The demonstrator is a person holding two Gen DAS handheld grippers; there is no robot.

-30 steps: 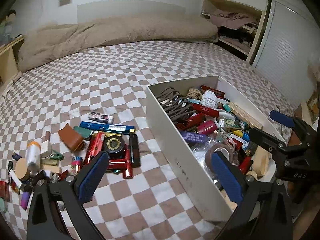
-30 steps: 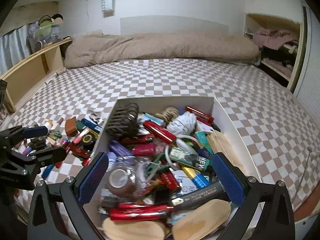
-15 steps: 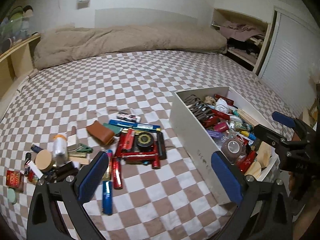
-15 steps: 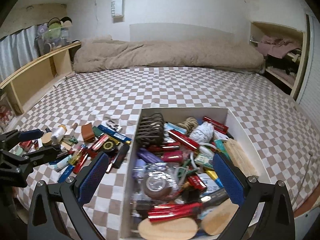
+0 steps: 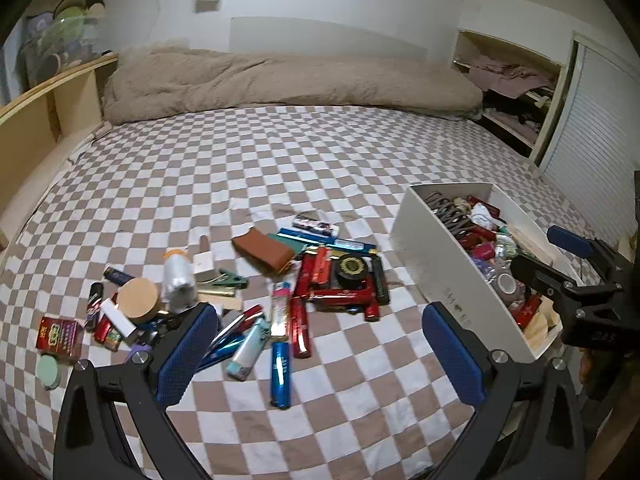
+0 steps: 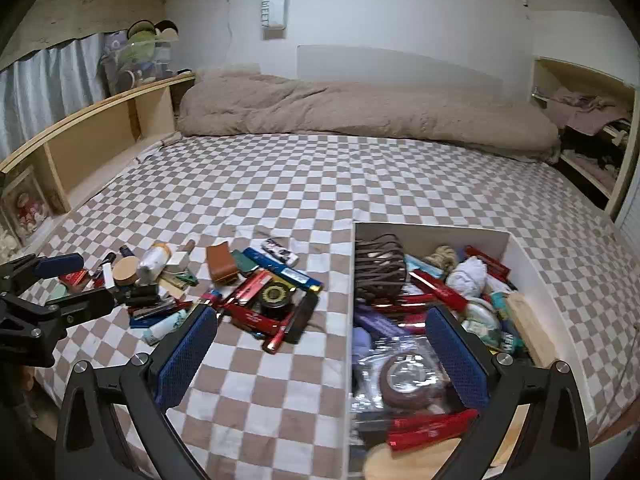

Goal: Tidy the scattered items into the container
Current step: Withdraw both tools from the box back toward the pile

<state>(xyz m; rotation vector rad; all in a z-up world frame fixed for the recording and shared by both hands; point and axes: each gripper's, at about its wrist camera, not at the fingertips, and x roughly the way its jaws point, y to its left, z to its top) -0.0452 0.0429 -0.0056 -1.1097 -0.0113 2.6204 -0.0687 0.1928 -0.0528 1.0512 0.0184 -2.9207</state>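
A white box [image 5: 430, 264] [image 6: 349, 320], crammed with small items, sits on the checked bed at the right. Left of it lies a scatter of items: a brown leather pouch [image 5: 262, 249] [image 6: 221, 263], red tubes around a black round tin [image 5: 352, 269] [image 6: 275, 295], a blue lighter [image 5: 280, 372], a clear bottle [image 5: 176, 276], a wooden-lidded jar [image 5: 138, 300]. My left gripper [image 5: 320, 356] hangs open above the near edge of the scatter, empty. My right gripper [image 6: 322, 354] is open too, straddling the box's left wall, holding nothing. Each gripper shows in the other's view.
A beige duvet [image 5: 288, 80] is bunched along the far side of the bed. A wooden shelf unit [image 6: 92, 140] runs along the left edge. An open closet [image 5: 516, 92] with clothes stands at the far right. Bare checked sheet [image 5: 248, 160] lies between the duvet and the scatter.
Both grippers have drawn back and swung left, so the box now sits farther right and smaller in both views. More of the scatter shows. Both stayed open.
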